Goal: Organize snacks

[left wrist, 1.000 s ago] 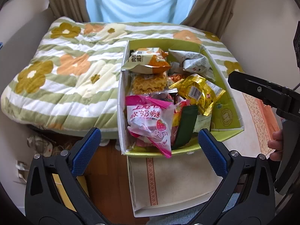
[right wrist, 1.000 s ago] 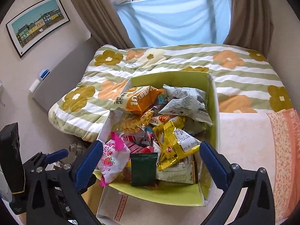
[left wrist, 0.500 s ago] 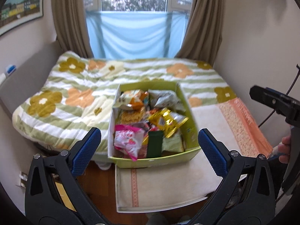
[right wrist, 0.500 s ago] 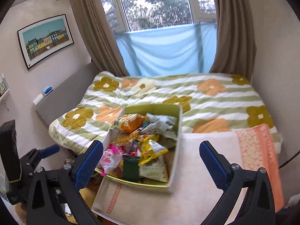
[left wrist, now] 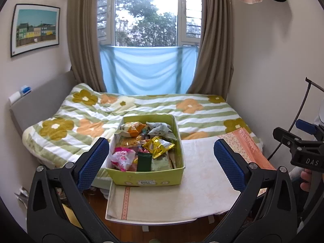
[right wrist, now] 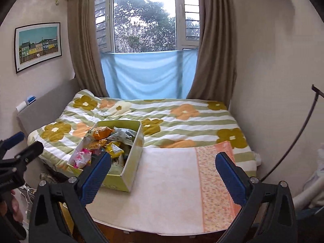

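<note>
Snacks fill a yellow-green cardboard box (left wrist: 147,179) that sits on a cloth-covered table (left wrist: 202,184) at its left part, the far end of the box against the flowered quilt (left wrist: 190,109) of the bed. Contents visible: orange packet (left wrist: 132,128) at the far left, grey-white packet (left wrist: 161,130) at the far right, gold foil packet (left wrist: 159,146) mid-box, pink-and-white candy bag (left wrist: 122,159) at the near left, dark green sachet (left wrist: 144,162) upright at the near wall. Left gripper (left wrist: 161,162): held back from the box and above table level, aimed straight at it, blue pads (left wrist: 93,160) spread wide, nothing between them. Right gripper (right wrist: 163,175): same height, offset to the right of the box, pointing over bare tablecloth, pads (right wrist: 227,179) likewise wide apart and gripping nothing. Each tool's black frame shows at the edge of the other's view, with fingertips of the holding hand (left wrist: 306,180) on the right tool's handle. Behind the bed: window with brown curtains (left wrist: 83,40) and a blue sheet (left wrist: 147,70) across its lower part; framed picture (left wrist: 35,29) on the left wall.
</note>
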`<action>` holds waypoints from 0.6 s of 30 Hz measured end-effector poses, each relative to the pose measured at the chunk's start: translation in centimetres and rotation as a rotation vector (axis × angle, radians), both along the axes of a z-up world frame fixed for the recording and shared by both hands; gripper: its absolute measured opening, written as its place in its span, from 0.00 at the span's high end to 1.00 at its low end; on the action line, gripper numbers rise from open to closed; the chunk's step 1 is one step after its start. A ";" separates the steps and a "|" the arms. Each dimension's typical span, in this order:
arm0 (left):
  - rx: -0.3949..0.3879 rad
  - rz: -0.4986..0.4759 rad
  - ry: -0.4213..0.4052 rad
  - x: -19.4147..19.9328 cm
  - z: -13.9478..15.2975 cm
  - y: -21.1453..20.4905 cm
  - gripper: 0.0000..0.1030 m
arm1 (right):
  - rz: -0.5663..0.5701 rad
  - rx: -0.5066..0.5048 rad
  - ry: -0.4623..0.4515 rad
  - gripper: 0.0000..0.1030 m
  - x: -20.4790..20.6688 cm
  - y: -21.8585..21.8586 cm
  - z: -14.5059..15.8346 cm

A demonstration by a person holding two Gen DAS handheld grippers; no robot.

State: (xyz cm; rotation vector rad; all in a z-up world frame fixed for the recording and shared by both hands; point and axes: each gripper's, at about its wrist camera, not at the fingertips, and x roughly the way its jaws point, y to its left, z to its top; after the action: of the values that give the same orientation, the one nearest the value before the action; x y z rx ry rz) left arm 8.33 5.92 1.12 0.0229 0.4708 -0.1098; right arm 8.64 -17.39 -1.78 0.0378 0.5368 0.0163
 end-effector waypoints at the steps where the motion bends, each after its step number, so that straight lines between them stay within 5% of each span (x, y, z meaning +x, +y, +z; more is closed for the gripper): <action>1: -0.003 0.000 -0.001 -0.3 -0.1 -0.2 0.00 | -0.008 0.001 -0.006 0.01 -0.5 -0.1 -0.1; 18: 0.005 -0.013 -0.024 -3.5 0.1 -2.3 0.00 | -0.050 0.023 -0.027 0.01 -3.3 -1.9 -0.2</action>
State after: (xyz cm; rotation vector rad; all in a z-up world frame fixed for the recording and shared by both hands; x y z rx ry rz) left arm 4.84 3.63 1.19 0.0324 0.4471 -0.1213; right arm 5.35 -19.24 -1.94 0.0732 0.5087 -0.0261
